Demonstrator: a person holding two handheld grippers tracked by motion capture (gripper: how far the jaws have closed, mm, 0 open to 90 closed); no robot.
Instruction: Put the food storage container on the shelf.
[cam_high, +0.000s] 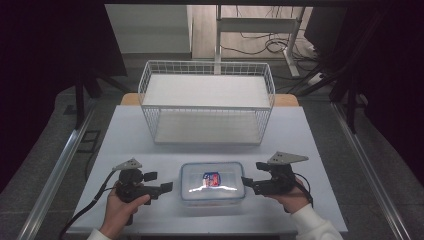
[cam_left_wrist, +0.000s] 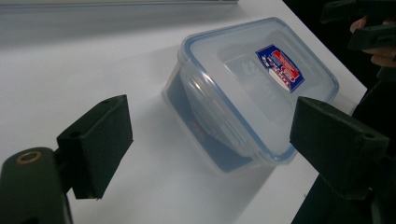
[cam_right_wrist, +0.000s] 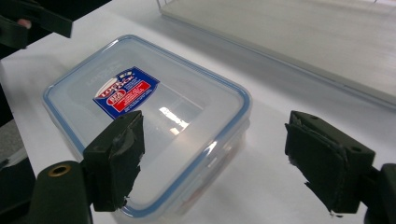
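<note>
At the left of the high view, the left gripper (cam_high: 167, 187) is held in a hand (cam_high: 120, 207) low over the white table (cam_high: 130, 135), pointing rightward toward a clear plastic container (cam_high: 212, 183). In the left gripper view its fingers (cam_left_wrist: 95, 144) stand well apart with nothing between them, short of the container's near side. The container sits flat on the table near the front edge, between the two grippers, its blue-rimmed lid on and a red and blue label (cam_high: 212, 179) on top. Behind it, farther back on the table, stands a white wire basket (cam_high: 206, 102). At the right, the right gripper (cam_high: 245, 182) points leftward, close to the container's right end; its fingers (cam_right_wrist: 116, 161) are also spread wide, one overlapping the container's near corner in the right gripper view, gripping nothing.
</note>
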